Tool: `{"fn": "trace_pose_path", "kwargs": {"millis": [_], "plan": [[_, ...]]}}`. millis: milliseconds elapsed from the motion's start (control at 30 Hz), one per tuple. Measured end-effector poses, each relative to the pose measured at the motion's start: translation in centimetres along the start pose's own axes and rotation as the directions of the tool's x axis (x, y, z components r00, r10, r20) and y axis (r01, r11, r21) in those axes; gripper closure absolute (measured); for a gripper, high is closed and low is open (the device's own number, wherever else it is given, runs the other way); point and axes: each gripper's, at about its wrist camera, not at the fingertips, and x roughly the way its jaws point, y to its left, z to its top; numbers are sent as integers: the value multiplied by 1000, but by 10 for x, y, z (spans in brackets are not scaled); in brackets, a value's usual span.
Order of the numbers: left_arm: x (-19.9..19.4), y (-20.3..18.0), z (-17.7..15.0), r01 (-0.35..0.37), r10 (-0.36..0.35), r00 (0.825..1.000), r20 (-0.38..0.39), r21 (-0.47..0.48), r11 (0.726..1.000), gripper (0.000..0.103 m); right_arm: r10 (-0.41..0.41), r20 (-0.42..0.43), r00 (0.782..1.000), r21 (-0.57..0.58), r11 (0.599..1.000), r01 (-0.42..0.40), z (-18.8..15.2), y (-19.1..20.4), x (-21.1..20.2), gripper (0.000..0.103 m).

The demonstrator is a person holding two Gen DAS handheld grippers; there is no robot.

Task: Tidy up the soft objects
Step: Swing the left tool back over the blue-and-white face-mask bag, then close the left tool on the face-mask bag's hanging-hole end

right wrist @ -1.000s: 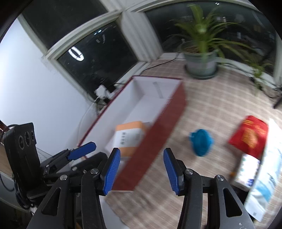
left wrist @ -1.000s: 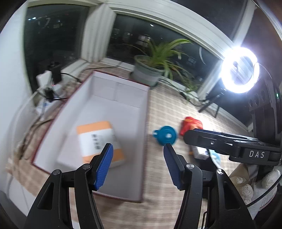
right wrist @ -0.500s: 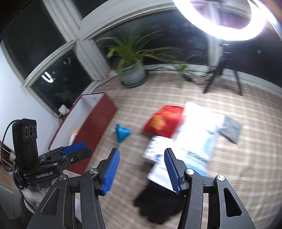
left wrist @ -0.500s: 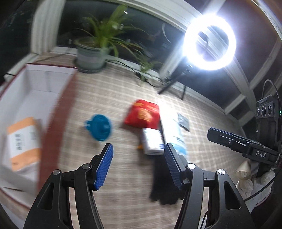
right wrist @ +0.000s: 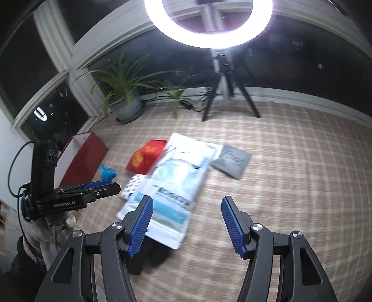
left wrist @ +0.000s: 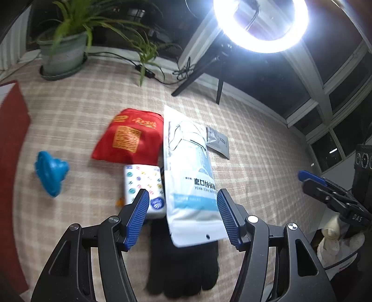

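glove (left wrist: pixel 183 267) mostly tucked under the mask pack (left wrist: pixel 190 176) | red box (left wrist: pixel 11 130) chopped off by the left edge | pack print too blurry to read | tissue pack (left wrist: pixel 144 183) corner behind a finger

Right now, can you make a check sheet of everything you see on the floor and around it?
Surface: checked cloth, lying flat.
Job's things: white mask pack over a black glove; red pouch; tissue pack touching the mask pack; grey sachet.
Clutter: blue toy, apart from the rest; red box at the left.
Grippers: left hand-held gripper open, empty, above the mask pack; right hand-held gripper opening, nothing between its pads.
Cables: black cable beside the plant pot.
Surroundings: ring light on a tripod, dark windows.
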Motion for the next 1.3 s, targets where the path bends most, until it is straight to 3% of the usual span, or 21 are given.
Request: {"fn": "trace_pose_path", "kwargs": {"millis": [367,667,1067,1300], "plan": [[53,0,22,-16,16,995,-94,4,1000,43,-28,-2,1000,126,992,28,-3,-65,4,46],[79,-8,28,18,-13,988,-156,28,999,43,-30,-16,999,180,983,33,-10,-81,13,46],[68,-57,35,71,-58,991,-118,112,991,43,-32,-18,999,212,977,35,-14,-95,12,46],[74,-107,34,159,-137,982,-128,191,969,43,-23,-22,999,241,970,28,-17,-110,12,46]]}}
